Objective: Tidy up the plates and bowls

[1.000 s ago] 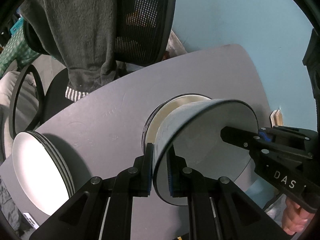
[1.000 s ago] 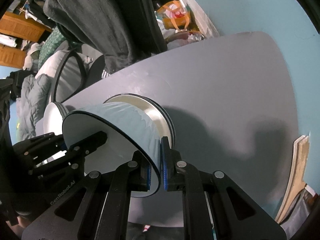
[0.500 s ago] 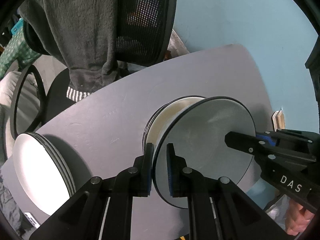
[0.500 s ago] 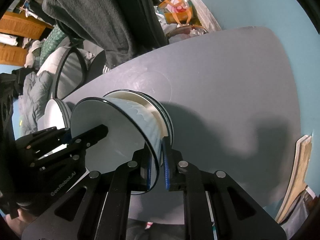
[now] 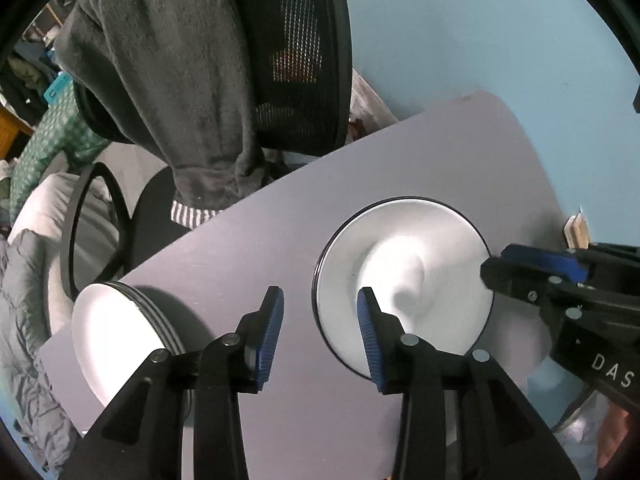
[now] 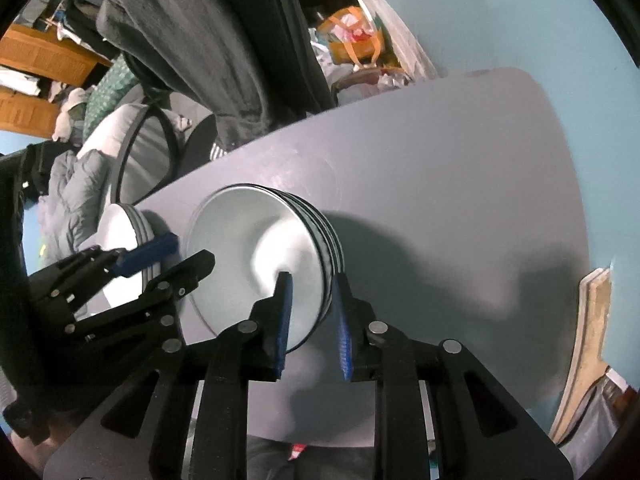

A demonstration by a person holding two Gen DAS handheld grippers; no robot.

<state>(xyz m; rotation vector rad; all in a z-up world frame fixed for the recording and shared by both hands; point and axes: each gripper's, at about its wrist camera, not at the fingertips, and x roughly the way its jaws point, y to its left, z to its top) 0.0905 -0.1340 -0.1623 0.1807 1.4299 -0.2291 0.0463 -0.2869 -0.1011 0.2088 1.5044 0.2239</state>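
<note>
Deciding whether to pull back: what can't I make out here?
- Bowl stack, right wrist view: count unclear, rims smeared by blur.
- Plate stack, left wrist view: near edge hidden behind left tool.
- Right tool, jaws opening: contact with the bowl rim unclear.

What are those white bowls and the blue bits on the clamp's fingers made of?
Bowls: probably glazed ceramic, possibly melamine; smooth glossy white with a thin dark rim, stacked in the right wrist view.
Finger pads: likely rubber or soft plastic; matte blue with fine ribbing.
</note>
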